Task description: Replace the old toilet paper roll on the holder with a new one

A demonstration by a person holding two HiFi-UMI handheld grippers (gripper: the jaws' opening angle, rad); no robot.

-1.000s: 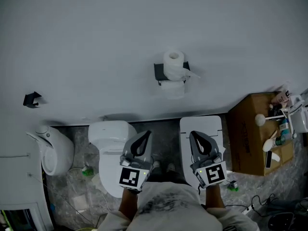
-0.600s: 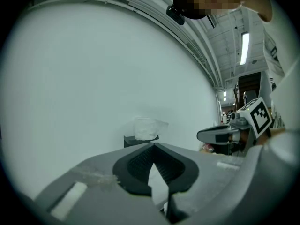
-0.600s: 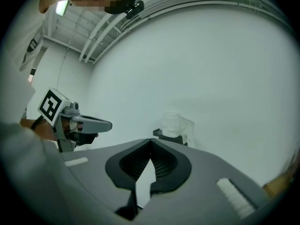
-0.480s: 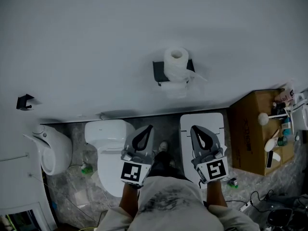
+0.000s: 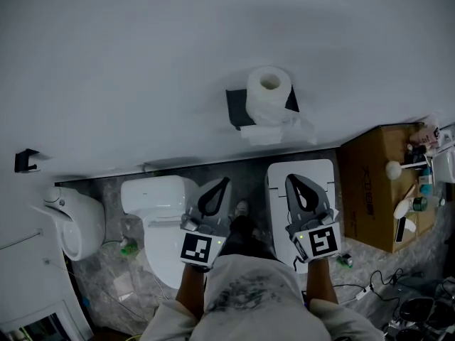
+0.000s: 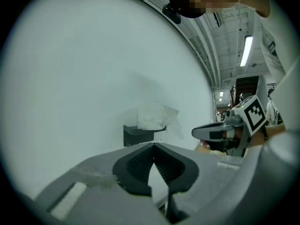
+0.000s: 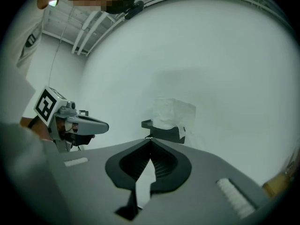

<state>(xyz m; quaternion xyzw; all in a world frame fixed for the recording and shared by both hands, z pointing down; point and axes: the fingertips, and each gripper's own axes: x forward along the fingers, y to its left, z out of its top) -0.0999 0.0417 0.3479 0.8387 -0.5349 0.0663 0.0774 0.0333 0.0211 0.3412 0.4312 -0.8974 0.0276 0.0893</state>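
A white toilet paper roll (image 5: 269, 96) stands upright on top of a black wall holder (image 5: 240, 108). A loose white sheet (image 5: 277, 131) hangs below it. In the left gripper view the roll (image 6: 151, 116) and holder (image 6: 138, 133) lie straight ahead on the white wall, and the right gripper view shows the roll (image 7: 168, 114) on the holder (image 7: 165, 131) as well. My left gripper (image 5: 226, 182) and right gripper (image 5: 291, 180) are both shut and hold nothing. They point at the wall side by side, well short of the holder.
Below the grippers stand a white toilet (image 5: 158, 197) and a second white seat unit (image 5: 302, 172). A urinal (image 5: 71, 220) is at the left, a small black wall hook (image 5: 25, 159) above it. A cardboard box (image 5: 373, 190) with bottles and brushes sits at the right.
The roll and holder have grown larger and shifted a little right in the head view as I moved closer to the wall. Both grippers stay shut and side by side.
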